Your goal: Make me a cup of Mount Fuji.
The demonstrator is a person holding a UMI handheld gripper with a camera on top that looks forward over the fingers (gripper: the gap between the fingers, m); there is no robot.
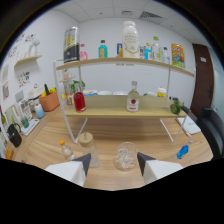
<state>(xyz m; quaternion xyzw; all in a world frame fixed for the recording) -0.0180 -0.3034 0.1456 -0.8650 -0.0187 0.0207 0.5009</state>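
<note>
My gripper (pixel 114 164) is open, its two dark-tipped fingers (pixel 84 162) spread above the wooden table (pixel 150 142). A clear empty glass (pixel 125 155) stands on the table just ahead of them, between the fingertips and nearer the right one, with gaps on both sides. A tall clear container with a wooden lid (pixel 89 148) stands just beyond the left finger. On the lower shelf (pixel 107 112) of a white-framed rack stand a bottle of red liquid (pixel 79 101) and a clear bottle with a red label (pixel 132 99).
The top shelf (pixel 125 62) carries several bottles and jars, including a big white jug (pixel 131 39). A small yellow-capped bottle (pixel 65 148) and a blue object (pixel 182 150) lie on the table. An orange pot (pixel 49 101) and a black kettle (pixel 13 135) sit left; a black chair (pixel 209 125) stands right.
</note>
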